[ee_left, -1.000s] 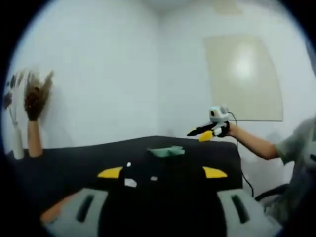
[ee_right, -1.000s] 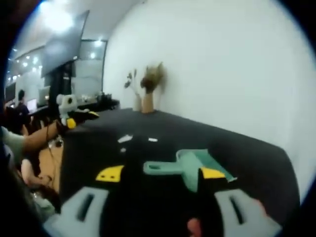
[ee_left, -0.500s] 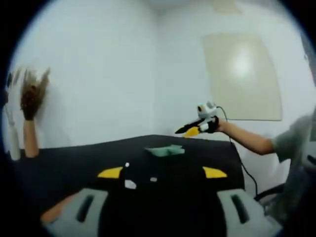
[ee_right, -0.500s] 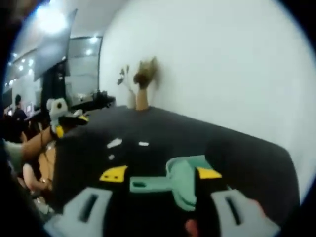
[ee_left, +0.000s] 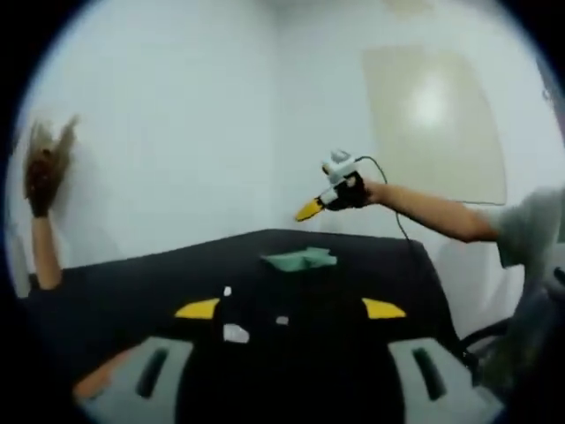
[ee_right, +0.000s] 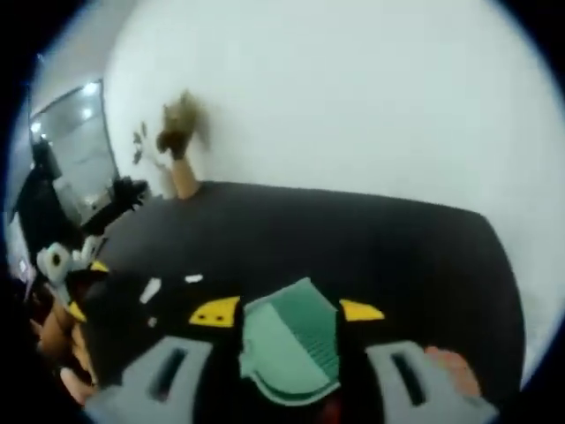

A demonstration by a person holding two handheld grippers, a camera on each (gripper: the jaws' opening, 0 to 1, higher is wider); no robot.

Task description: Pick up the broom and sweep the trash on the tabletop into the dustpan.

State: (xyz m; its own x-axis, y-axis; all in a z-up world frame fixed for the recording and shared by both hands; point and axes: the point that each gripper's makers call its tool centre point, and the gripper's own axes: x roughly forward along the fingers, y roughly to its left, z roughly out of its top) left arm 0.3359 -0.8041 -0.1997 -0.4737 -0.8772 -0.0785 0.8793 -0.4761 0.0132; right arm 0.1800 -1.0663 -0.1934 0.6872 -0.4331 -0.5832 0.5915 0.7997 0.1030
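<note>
Right gripper view, right claw (ee_right: pixel 287 311) wide open and holding nothing, hanging above the green dustpan (ee_right: pixel 290 344) on the black surface (ee_right: pixel 371 238), white trash scraps (ee_right: pixel 150 290) nearby, left claw (ee_left: pixel 290 308) open too, empty, scraps (ee_left: pixel 234 333) between its tips.

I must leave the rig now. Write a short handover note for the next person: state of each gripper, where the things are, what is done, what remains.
Left gripper: open, holding nothing, low over the black table.
Right gripper: open, holding nothing, raised above the green dustpan; the dustpan lies between its jaws in the right gripper view.
Trash: white scraps lie loose on the table, apart from the dustpan.
Broom: I cannot make it out.
Done: nothing yet.
Left: pick up the broom, sweep the scraps into the dustpan.
</note>
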